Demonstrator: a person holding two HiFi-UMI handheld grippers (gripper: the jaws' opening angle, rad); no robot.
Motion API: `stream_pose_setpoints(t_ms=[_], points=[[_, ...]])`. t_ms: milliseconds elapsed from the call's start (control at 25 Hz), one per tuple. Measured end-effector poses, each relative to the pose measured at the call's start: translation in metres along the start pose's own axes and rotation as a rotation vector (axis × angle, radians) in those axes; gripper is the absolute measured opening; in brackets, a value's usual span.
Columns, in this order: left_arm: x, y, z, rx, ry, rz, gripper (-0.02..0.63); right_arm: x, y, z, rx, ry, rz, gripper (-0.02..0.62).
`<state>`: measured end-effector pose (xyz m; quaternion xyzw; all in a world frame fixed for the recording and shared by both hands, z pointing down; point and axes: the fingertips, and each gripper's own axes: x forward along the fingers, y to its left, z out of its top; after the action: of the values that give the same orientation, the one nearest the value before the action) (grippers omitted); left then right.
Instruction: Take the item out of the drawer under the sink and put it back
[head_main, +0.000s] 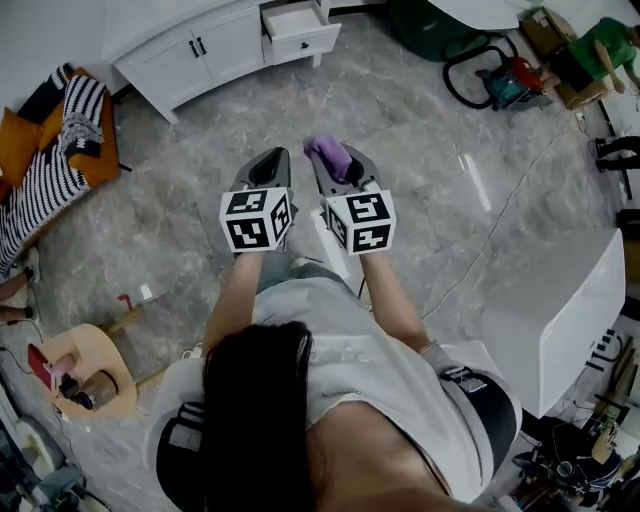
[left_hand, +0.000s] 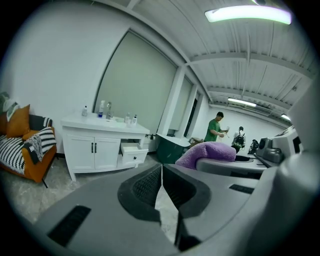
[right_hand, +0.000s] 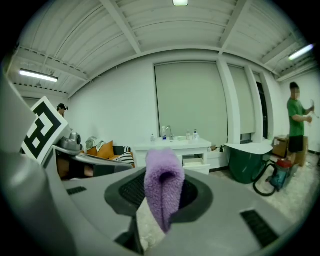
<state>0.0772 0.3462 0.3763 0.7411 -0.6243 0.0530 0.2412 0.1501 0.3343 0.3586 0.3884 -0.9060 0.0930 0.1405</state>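
Right tool pinches purple cloth; left tool pressed together, empty.
Head view: both tools side by side over the grey floor, cloth poking out past the right tool's tips; white sink cabinet w/ its drawer pulled open stands well ahead of them. Left tool view: jaws meet w/ nothing between. Cloth shows just to the right, on the other tool; cabinet and open drawer ahead-left, orange sofa further left. Right tool view: jaws clamp the folded cloth, its rounded fold standing up between them. Open drawer lies straight ahead beyond it, a person in green far right.
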Motion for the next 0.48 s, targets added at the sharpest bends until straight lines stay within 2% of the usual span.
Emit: stream_pose_setpoints(t_ms=[480], points=[[0.030,0.019,0.008,0.012,0.003,-0.009,0.012,0.032,-0.012,0.006,-0.010,-0.008,-0.014,0.124]])
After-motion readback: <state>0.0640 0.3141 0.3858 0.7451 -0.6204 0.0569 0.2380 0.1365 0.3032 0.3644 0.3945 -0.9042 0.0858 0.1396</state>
